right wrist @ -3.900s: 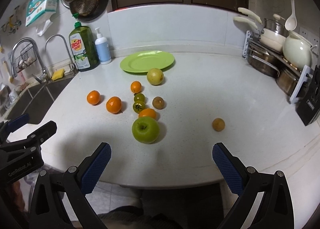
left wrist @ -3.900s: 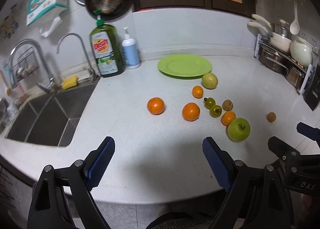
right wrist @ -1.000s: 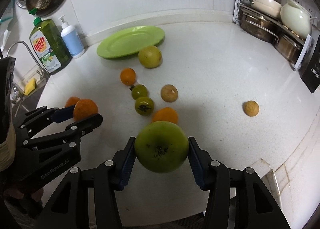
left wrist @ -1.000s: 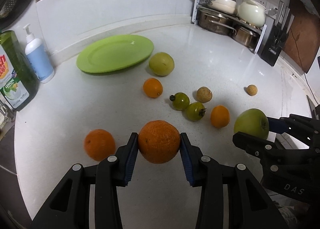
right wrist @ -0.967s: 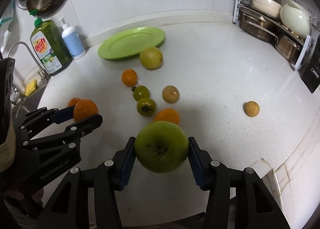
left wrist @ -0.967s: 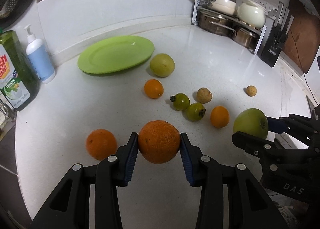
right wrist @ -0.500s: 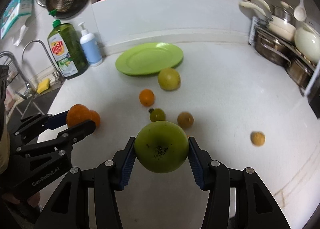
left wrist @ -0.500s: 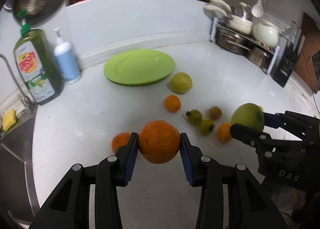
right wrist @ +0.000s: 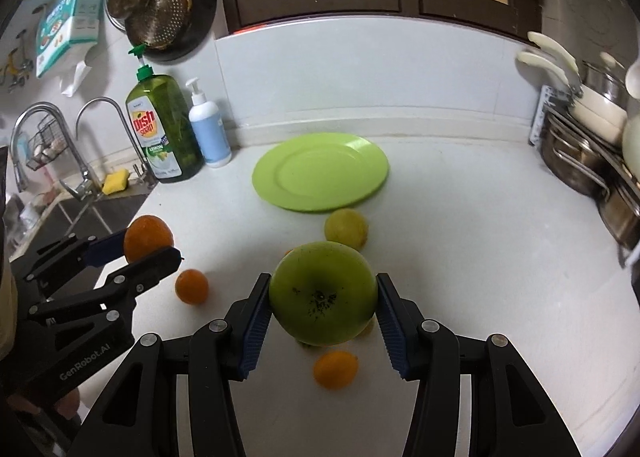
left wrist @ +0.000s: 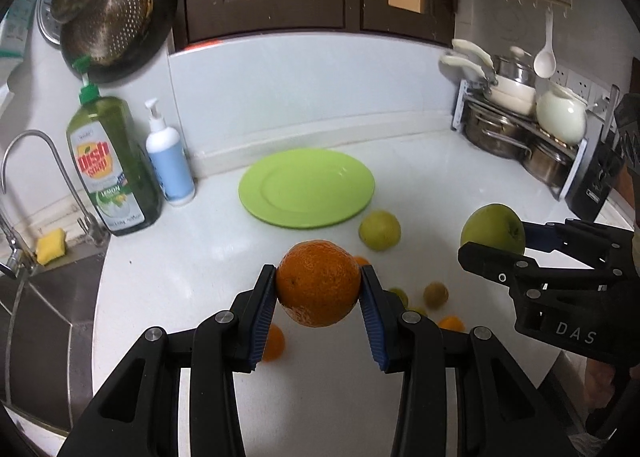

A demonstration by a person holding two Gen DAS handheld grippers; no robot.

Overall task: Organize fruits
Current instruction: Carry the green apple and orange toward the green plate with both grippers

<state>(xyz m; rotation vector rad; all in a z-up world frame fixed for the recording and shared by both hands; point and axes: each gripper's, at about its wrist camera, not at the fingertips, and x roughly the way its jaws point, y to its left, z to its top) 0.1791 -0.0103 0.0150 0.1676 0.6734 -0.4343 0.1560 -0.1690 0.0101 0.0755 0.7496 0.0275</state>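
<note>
1. Fruits are spread over the white table (right wrist: 460,225); two of them are held up off it.
2. Three oranges are counted in the right wrist view: a large orange (left wrist: 319,283) in a tool, a small orange (right wrist: 192,286) on the table beside it, and another small orange (right wrist: 335,369) below the right tool.
3. One green apple (right wrist: 323,292) is held up.
4. One yellow-green round fruit (right wrist: 346,228) lies just beside the near rim of the one green plate (right wrist: 320,171), which carries nothing.
5. Further small fruits, among them one brownish fruit (left wrist: 435,294), are partly hidden behind the tools, so their count cannot be told.
6. The left tool (left wrist: 319,285) is closed narrowly on the large orange, both blue pads pressed to its sides.
7. The right tool (right wrist: 323,297) is closed on the green apple, set a little wider, pads against both sides.
8. Two bottles are seen by the sink: one green dish soap bottle (right wrist: 166,129) and one white pump bottle (right wrist: 209,127).
</note>
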